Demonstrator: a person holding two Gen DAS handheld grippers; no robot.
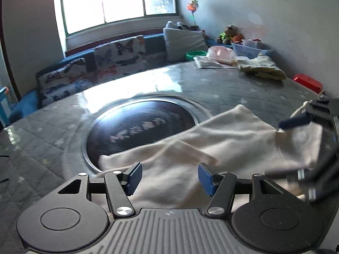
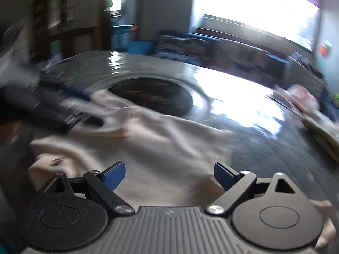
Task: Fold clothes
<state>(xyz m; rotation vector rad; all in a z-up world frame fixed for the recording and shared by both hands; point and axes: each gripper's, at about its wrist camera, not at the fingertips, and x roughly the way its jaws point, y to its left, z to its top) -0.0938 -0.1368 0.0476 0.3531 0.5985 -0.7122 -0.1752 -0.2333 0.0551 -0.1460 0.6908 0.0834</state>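
A cream-white garment (image 1: pixel 211 148) lies spread on the round grey quilted table (image 1: pixel 53 139), partly over the dark glass centre disc (image 1: pixel 139 127). My left gripper (image 1: pixel 169 177) is open just above the garment's near edge, with nothing between its blue pads. The right gripper shows at the right edge of the left wrist view (image 1: pixel 296 122), over the garment's right end. In the right wrist view the garment (image 2: pixel 165 148) is blurred beneath my open right gripper (image 2: pixel 169 175). The left gripper (image 2: pixel 63 105) appears blurred at the left, by the garment's far corner.
A folded yellowish cloth (image 1: pixel 262 67), plastic bags (image 1: pixel 218 57), a green bowl (image 1: pixel 196 54) and a red box (image 1: pixel 308 82) sit at the table's far right. A bench with butterfly cushions (image 1: pixel 118 57) runs under the window behind it.
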